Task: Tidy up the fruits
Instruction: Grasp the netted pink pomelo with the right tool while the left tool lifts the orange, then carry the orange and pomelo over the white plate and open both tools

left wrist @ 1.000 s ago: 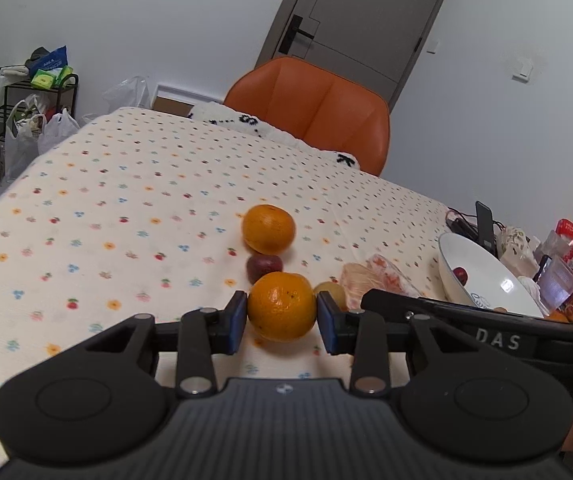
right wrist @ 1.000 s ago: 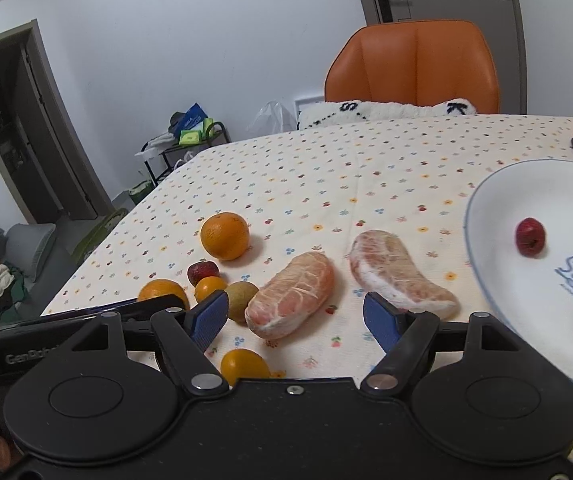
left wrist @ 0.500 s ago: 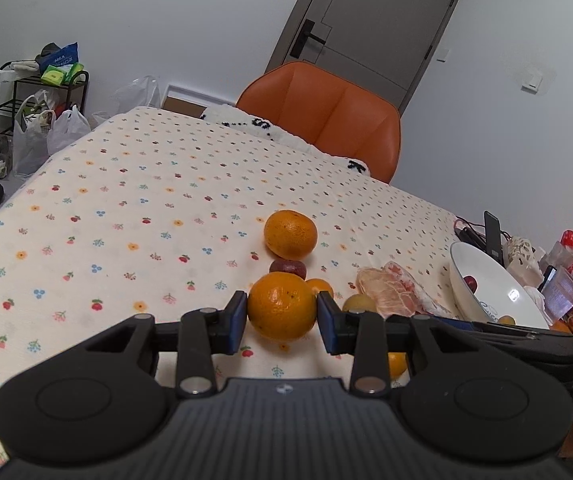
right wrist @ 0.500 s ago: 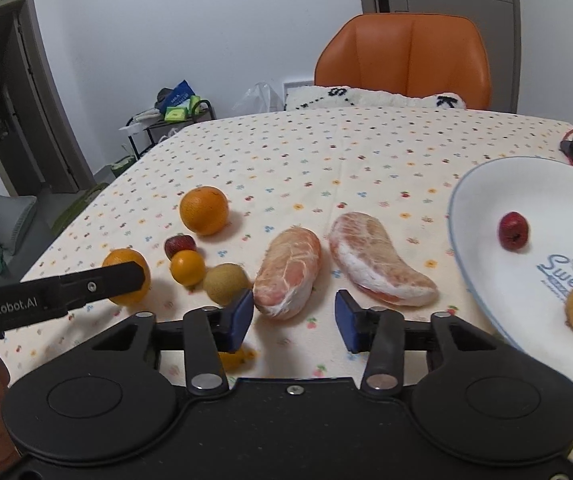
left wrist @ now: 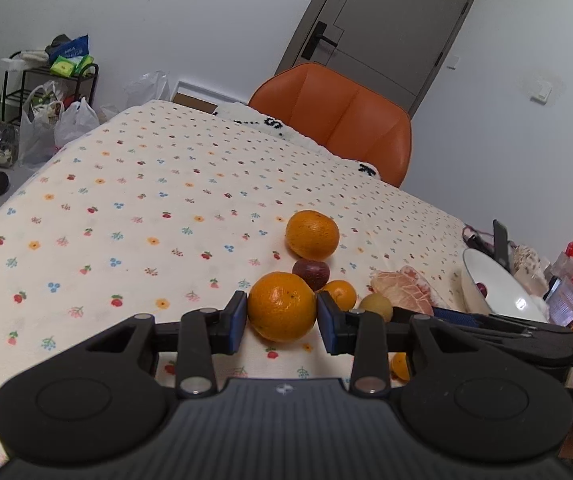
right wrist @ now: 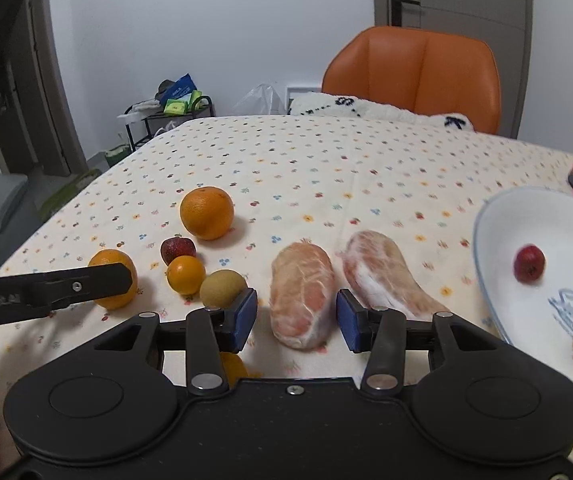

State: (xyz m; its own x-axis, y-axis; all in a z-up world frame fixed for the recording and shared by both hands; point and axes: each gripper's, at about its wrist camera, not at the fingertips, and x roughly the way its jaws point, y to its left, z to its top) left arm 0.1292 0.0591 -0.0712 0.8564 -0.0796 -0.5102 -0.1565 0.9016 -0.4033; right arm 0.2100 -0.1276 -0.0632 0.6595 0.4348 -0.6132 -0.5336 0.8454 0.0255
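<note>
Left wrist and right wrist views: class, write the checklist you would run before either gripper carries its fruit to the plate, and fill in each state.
1. Left gripper fingers bracket the orange: ok.
2. Firm grip on that orange: cannot tell.
3. Right gripper fingers flank the peeled pomelo piece, gaps both sides, not gripped: not ok.
4. Plate has bare room: ok.
5. Second pomelo piece lies apart from the first: ok.
6. Kiwi sits against the right gripper's left finger, may get nudged: not ok.

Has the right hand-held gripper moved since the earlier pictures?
Yes. The right hand-held gripper has narrowed and shifted right: its fingers now flank the left peeled pomelo segment, and the white bowl sits nearer the frame's right edge.
</note>
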